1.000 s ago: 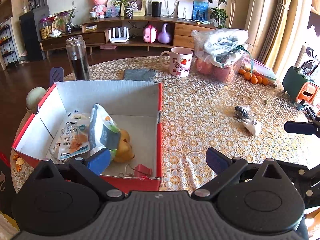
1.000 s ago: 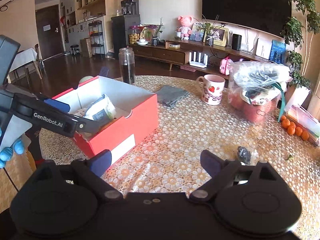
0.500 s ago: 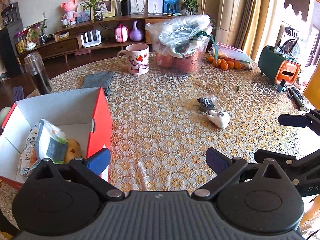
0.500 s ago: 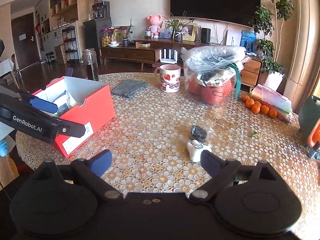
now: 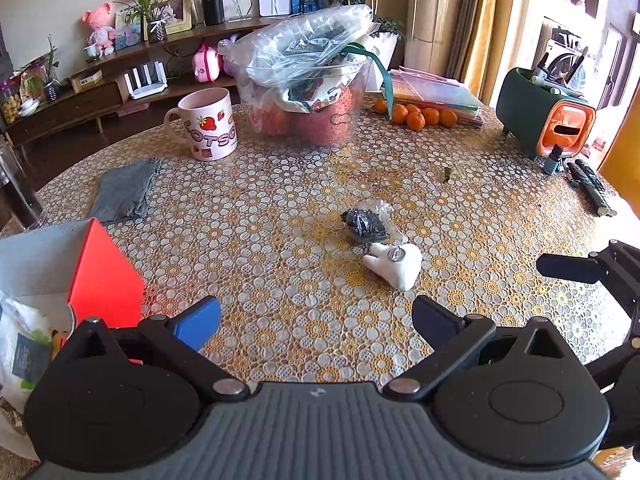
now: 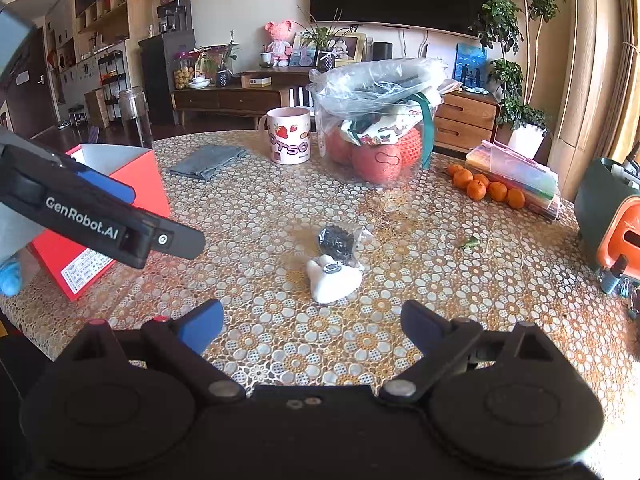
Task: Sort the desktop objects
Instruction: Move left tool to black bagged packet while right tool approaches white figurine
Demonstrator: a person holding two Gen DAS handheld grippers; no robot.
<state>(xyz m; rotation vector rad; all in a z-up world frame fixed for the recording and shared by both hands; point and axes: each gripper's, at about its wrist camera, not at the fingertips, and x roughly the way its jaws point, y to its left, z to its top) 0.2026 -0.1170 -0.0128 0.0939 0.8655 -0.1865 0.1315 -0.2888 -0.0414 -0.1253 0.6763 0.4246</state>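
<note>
A small white object with a metal ring (image 5: 394, 265) (image 6: 333, 279) lies on the lace-covered round table, touching a little clear bag of dark bits (image 5: 365, 223) (image 6: 338, 241) just beyond it. My left gripper (image 5: 316, 322) is open and empty, short of the white object. My right gripper (image 6: 312, 326) is also open and empty, with the white object straight ahead between its fingers' lines. The red box (image 5: 102, 276) (image 6: 116, 208) with snack packets sits at the left. The left gripper's finger (image 6: 100, 220) crosses the right wrist view.
A strawberry mug (image 5: 208, 124), a folded grey cloth (image 5: 124, 190), a clear tub under a plastic bag (image 5: 308, 92), tangerines (image 5: 416, 116), a green and orange holder (image 5: 544, 116) and a remote (image 5: 590, 188) stand around the table. A dark bottle (image 5: 16, 188) is at far left.
Both grippers have swung right, away from the red box and toward the white object and dark bag, which now sit nearer and more central. Both stayed open.
</note>
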